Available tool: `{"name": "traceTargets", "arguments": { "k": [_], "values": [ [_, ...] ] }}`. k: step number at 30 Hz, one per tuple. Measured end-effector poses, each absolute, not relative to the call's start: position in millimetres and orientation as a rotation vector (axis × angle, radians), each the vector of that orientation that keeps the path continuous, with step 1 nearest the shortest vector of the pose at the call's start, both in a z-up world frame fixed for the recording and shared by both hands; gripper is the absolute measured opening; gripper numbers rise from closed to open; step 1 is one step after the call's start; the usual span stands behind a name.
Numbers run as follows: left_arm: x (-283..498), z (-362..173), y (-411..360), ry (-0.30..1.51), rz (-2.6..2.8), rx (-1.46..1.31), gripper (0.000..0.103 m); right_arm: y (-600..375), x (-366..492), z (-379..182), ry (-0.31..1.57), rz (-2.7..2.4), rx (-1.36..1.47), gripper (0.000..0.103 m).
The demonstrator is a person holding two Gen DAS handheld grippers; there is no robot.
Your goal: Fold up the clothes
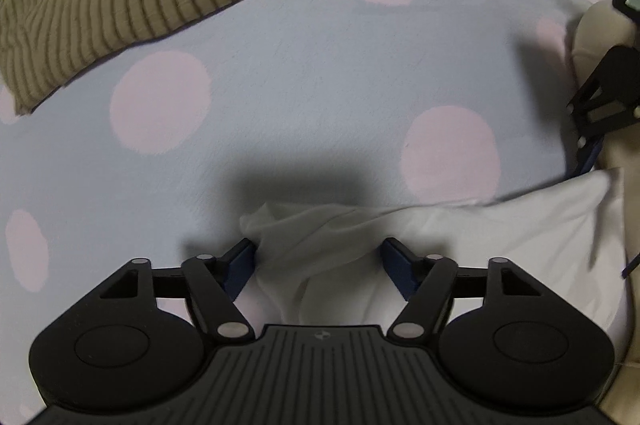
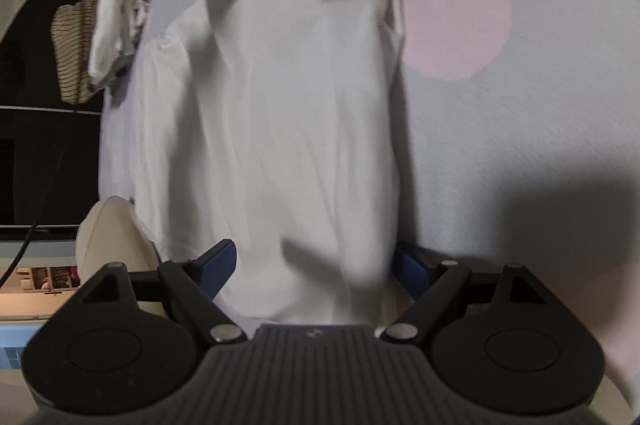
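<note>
Both the left tool [image 1: 318,261] and right tool [image 2: 314,265] stand spread around the white shirt [image 2: 280,129] at frame bottom, unclamped; next: pinch its edges for a fold.

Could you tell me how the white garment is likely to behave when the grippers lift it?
The white garment will probably flop and drape: it already bunches in soft folds between the left gripper fingers. It looks thin, so likely light. It may slide easily over the dotted sheet.
</note>
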State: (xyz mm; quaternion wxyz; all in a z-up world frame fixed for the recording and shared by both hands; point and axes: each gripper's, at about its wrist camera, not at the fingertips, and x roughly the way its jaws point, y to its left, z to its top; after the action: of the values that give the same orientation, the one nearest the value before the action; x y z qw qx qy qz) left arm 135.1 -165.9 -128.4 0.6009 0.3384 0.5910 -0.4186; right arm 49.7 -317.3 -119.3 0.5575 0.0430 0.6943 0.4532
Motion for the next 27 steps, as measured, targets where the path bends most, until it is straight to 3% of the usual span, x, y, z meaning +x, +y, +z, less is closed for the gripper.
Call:
{"name": "traceTargets", "arguments": {
  "k": [1,3,4,6,8,10,27],
  "values": [
    [136.2,-127.5,-166.4,1.376,-0.988,0.766,0.046,-318.4,50.0,-119.1,1.633,1.079,0.107,0.084],
    [138.2,-126.2,-167.5,1.398,-1.019,0.734,0.022,-318.0,50.0,-120.1,1.630,1.075,0.104,0.077],
    [136.7,-125.5,-168.0,1.405,-1.034,0.728,0.017,-318.2,49.7,-120.7,1.628,1.069,0.100,0.069],
    [128.3,-124.4,-171.2,1.378,-1.051,0.770,0.013,-318.0,48.5,-121.2,1.626,1.043,0.086,0.052],
    [125.3,-122.9,-171.4,1.362,-1.052,0.788,0.012,-319.1,48.0,-122.3,1.620,0.999,0.067,0.017],
    [124.4,-118.6,-169.7,1.352,-1.043,0.789,0.011,-318.8,47.1,-121.8,1.612,0.990,0.063,0.010],
    [46.0,-27.9,-110.9,1.087,-0.933,0.771,0.011,-300.8,4.4,-60.5,1.401,1.072,0.097,0.008]
  ]
}}
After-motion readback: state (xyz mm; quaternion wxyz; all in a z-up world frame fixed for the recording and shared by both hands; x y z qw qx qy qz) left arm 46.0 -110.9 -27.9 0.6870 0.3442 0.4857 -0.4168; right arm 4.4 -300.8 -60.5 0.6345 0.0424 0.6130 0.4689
